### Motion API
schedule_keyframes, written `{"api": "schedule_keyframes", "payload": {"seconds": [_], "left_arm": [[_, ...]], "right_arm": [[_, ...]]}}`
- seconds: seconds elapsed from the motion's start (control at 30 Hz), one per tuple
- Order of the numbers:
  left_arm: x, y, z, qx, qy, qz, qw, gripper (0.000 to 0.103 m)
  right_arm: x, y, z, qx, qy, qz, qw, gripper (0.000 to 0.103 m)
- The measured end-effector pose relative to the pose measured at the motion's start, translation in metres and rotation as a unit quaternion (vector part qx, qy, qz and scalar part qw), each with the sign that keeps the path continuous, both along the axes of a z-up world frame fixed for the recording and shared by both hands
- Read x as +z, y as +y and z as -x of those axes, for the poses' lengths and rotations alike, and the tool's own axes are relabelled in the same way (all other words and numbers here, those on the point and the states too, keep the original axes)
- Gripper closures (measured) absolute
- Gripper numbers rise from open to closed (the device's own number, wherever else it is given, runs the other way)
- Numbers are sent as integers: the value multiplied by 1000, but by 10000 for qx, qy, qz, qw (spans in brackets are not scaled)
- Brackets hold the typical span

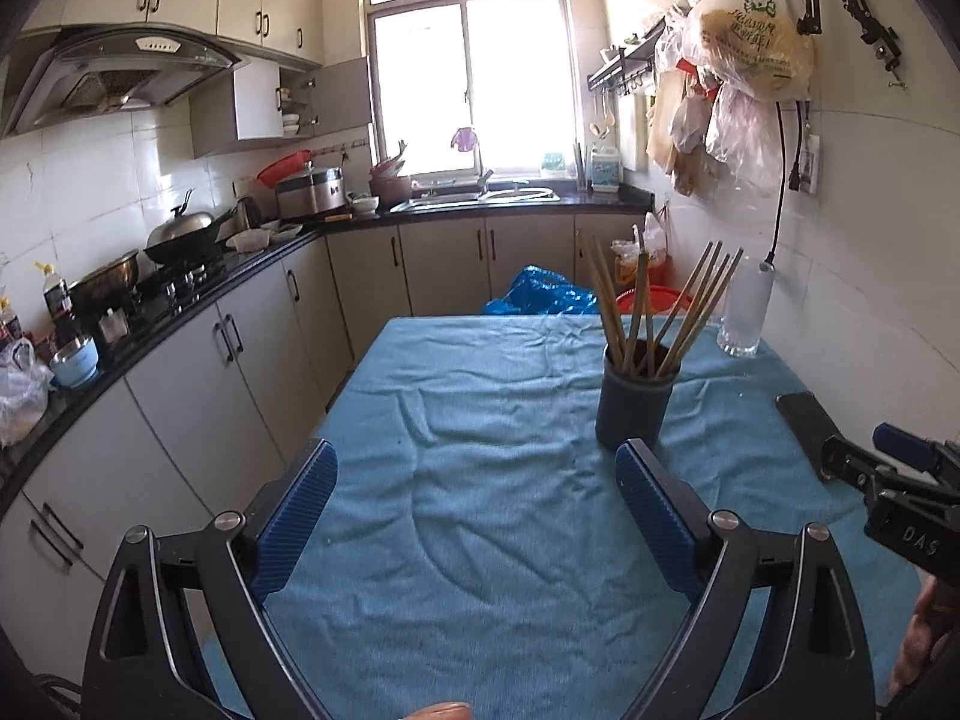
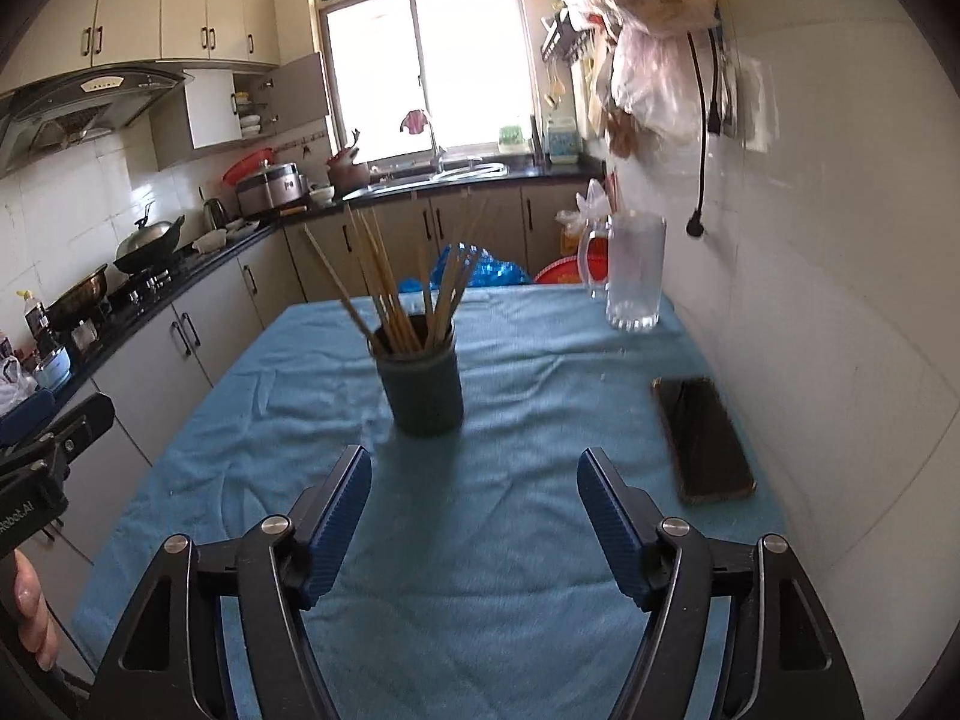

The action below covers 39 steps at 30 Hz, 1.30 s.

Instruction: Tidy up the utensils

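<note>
A dark round holder (image 1: 635,405) (image 2: 423,384) stands upright on the blue cloth, with several wooden chopsticks (image 1: 654,306) (image 2: 396,294) fanned out of it. My left gripper (image 1: 477,462) is open above bare cloth, nothing between its blue pads; the holder sits just beyond its right fingertip. My right gripper (image 2: 474,468) is open too and empty, with the holder a short way ahead between its fingers' lines. The right gripper's body (image 1: 900,480) shows at the left wrist view's right edge, and the left gripper's body (image 2: 42,450) at the right wrist view's left edge.
A clear glass mug (image 2: 633,270) (image 1: 744,312) stands at the table's far right by the wall. A black phone (image 2: 702,438) (image 1: 807,426) lies flat on the cloth at the right. Kitchen counter with stove and pots (image 1: 180,252) runs along the left.
</note>
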State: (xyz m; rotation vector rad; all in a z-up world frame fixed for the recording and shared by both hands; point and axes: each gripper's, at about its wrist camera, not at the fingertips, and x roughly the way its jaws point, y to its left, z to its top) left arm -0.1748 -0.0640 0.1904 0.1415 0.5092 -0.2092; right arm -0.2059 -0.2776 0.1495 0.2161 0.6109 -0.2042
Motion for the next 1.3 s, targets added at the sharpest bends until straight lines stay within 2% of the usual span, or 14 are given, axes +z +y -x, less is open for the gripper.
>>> {"api": "schedule_keyframes", "payload": {"seconds": [0.3, 0.5, 0.83, 1.3], "left_arm": [[-24, 6, 1, -40, 409, 85, 9991, 10], [-35, 3, 1, -136, 604, 167, 9979, 10], [-47, 7, 3, -115, 633, 253, 9976, 10], [-49, 12, 0, -75, 658, 288, 9974, 10]], "right_arm": [[-30, 14, -1, -84, 167, -202, 9996, 27], [-32, 22, -3, -262, 74, -106, 9996, 27], [-34, 26, 2, -544, -121, -36, 9984, 26], [-42, 35, -5, -492, -14, -12, 9988, 25]]}}
